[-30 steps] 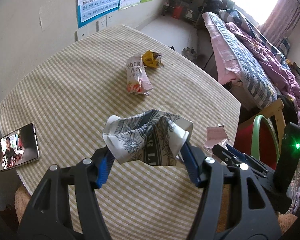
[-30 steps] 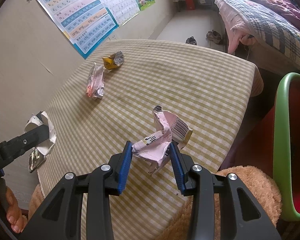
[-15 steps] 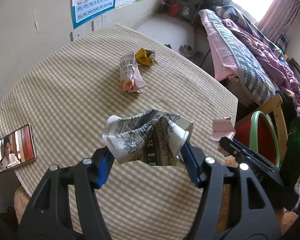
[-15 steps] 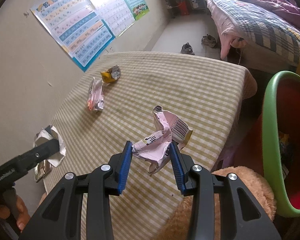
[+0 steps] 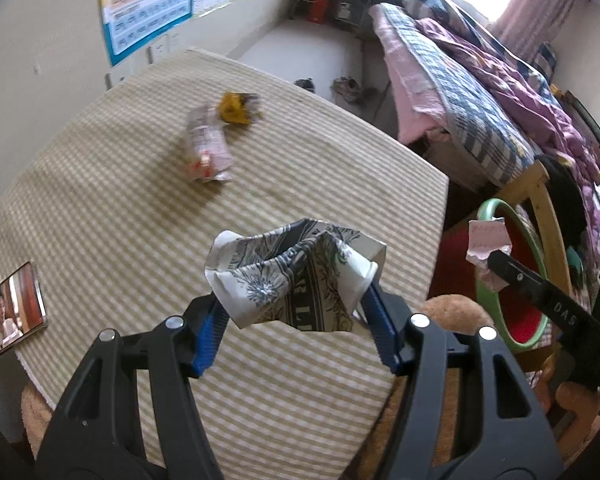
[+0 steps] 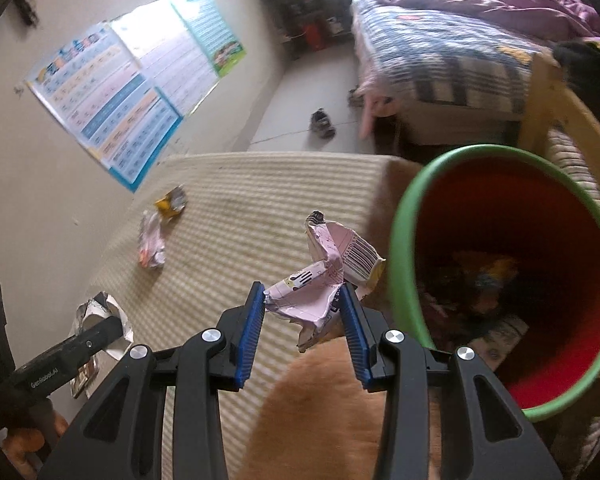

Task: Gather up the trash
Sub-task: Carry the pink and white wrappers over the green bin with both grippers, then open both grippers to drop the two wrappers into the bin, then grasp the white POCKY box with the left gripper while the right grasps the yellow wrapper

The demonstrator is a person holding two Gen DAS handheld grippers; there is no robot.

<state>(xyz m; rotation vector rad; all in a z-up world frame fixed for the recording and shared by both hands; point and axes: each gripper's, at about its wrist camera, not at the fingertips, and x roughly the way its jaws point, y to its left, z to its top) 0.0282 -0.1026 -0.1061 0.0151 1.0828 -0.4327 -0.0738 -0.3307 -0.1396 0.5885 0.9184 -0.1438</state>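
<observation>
Right tool [image 6: 302, 322] carried pink wrapper [image 6: 326, 280] beside bin rim [image 6: 404, 216].

My right gripper [image 6: 302, 312] clamps a crumpled pink wrapper [image 6: 324, 276] just left of the green-rimmed red bin [image 6: 404, 216]. Far left, two wrappers [image 6: 152, 240] lie on the checked tablecloth [image 6: 260, 200]. Near left, my left gripper [image 6: 96, 332] grips silvery trash [image 6: 112, 310].

Round table w/ beige checked cloth [image 5: 140, 208]. On it: white-red snack wrapper [image 5: 206, 150] touching a yellow crumpled wrapper [image 5: 236, 108] toward far side, both blurred; phone [image 5: 12, 316], screen lit, at near-left edge, well apart from wrappers
</observation>
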